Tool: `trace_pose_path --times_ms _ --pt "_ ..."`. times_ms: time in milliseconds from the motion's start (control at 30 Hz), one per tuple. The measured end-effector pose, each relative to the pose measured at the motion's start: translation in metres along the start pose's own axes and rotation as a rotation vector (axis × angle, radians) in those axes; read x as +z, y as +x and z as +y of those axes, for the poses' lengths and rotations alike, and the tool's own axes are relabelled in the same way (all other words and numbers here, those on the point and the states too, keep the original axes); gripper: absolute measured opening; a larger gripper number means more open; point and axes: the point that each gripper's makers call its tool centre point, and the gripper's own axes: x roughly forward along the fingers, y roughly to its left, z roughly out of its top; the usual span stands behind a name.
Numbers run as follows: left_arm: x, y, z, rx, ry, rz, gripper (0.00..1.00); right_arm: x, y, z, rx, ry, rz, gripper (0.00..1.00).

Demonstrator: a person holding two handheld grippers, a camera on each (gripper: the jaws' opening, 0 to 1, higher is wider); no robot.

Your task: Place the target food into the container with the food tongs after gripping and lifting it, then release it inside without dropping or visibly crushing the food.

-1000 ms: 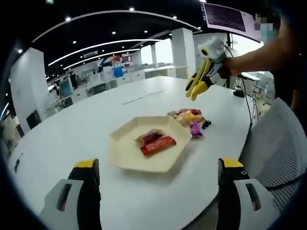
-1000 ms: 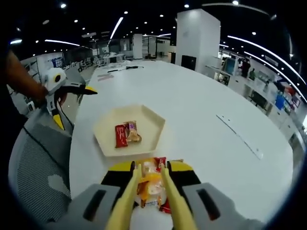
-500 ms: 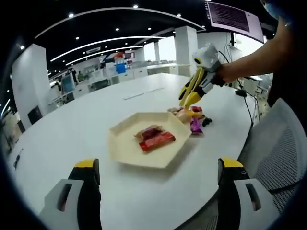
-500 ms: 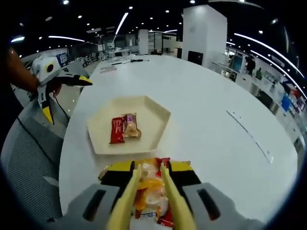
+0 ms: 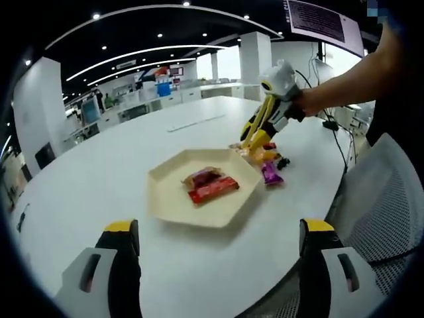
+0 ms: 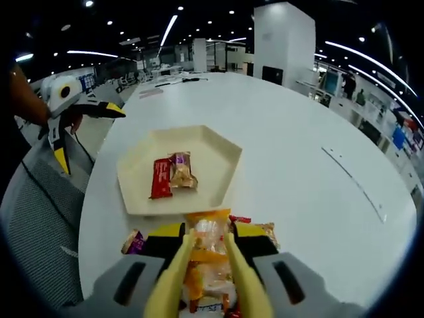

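My tongs (image 6: 207,255) pinch an orange snack packet (image 6: 207,246) beside the tray (image 6: 225,177); squeezing harder risks crushing it.

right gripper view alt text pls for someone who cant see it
Yellow food tongs on the right gripper pinch an orange snack packet from a small pile on a white table. Just beyond lies a beige hexagonal tray holding a red bar and a tan wrapped snack. The left gripper shows at the left edge, jaws apart.
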Motion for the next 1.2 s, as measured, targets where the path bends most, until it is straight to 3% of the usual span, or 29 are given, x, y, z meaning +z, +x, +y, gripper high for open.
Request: trace_pose_path --times_ms 400,467,533,633,733,967,1067,1200 --pt "0.000 -0.001 0.000 -0.002 -0.003 -0.004 0.97 0.003 0.012 0.002 -0.056 0.060 0.022 0.28" --pt "0.000 -0.001 0.000 -0.004 0.006 -0.002 0.96 -0.006 0.016 0.003 -0.062 0.020 0.074 0.28" --pt "-0.001 0.000 -0.001 -0.008 0.009 0.003 0.96 -0.017 0.019 0.002 -0.090 -0.074 0.127 0.28" --pt "-0.001 -0.001 0.000 -0.005 0.008 -0.001 0.96 -0.015 0.017 0.001 -0.094 -0.004 0.097 0.24" --pt "-0.001 -0.001 -0.001 -0.008 0.008 0.000 0.96 -0.014 0.014 -0.001 -0.085 0.028 0.108 0.22" --pt "0.001 -0.001 -0.003 -0.020 -0.005 -0.010 0.99 -0.012 0.008 -0.003 -0.088 0.050 0.108 0.22" --pt "0.005 0.002 -0.016 -0.102 -0.038 -0.042 0.99 -0.003 0.002 -0.004 -0.080 0.060 0.089 0.23" --pt "0.007 0.001 -0.017 -0.104 -0.027 -0.046 1.00 0.005 -0.005 -0.007 -0.079 0.040 0.086 0.23"
